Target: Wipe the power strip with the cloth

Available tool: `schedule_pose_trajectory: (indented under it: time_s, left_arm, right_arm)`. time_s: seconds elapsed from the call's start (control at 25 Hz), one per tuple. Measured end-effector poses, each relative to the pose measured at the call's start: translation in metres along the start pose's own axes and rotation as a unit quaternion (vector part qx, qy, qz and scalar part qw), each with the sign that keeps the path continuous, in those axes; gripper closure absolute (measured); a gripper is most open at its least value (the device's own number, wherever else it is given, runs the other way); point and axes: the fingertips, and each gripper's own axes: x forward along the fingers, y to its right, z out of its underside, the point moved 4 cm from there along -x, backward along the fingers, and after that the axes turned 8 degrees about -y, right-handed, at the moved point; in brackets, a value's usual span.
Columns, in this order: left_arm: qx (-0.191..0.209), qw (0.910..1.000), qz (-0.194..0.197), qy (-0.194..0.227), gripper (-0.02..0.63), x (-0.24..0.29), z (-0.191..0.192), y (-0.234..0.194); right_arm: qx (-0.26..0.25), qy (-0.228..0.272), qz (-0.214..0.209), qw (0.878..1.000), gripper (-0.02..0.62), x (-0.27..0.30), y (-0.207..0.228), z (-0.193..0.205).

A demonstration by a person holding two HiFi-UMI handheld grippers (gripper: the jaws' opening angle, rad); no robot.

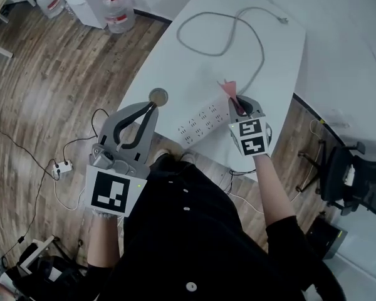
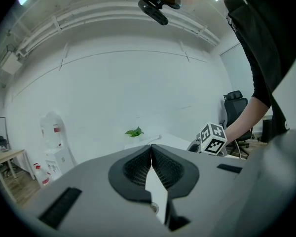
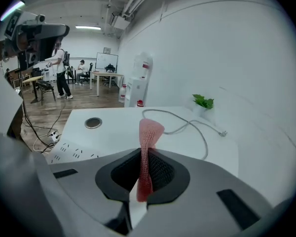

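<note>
The white power strip (image 1: 203,123) lies near the front edge of the white table (image 1: 250,49), and its grey cable (image 1: 220,30) loops away toward the far side. My right gripper (image 1: 237,100) is above the strip's right end, shut on a pink cloth (image 1: 229,88) that sticks up past the jaws. In the right gripper view the cloth (image 3: 148,147) stands pinched between the pads, with the strip (image 3: 71,152) low at the left. My left gripper (image 1: 153,107) is held off the table's left edge, shut and empty, and in its own view its jaws (image 2: 151,147) point at a white wall.
A round cable grommet (image 1: 158,95) is set in the table by the left gripper's tip. Water bottles (image 1: 118,8) stand on the wood floor at the back left. Another socket block (image 1: 63,166) with cords lies on the floor at left. An office chair (image 1: 354,174) stands at the right.
</note>
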Motion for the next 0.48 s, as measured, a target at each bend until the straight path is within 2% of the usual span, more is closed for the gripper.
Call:
schedule_pose_trajectory:
  time_s: [0.24, 0.48]
  left_arm:
    - [-0.004, 0.9999, -0.013, -0.004, 0.591, -0.008, 0.005, -0.003]
    - [-0.008, 0.9997, -0.020, -0.009, 0.591, -0.013, 0.008, -0.001]
  right_arm:
    - [-0.029, -0.036, -0.013, 0.999, 0.548, 0.031, -0.004, 0.007]
    - [-0.007, -0.066, -0.045, 0.997, 0.548, 0.050, -0.013, 0.027]
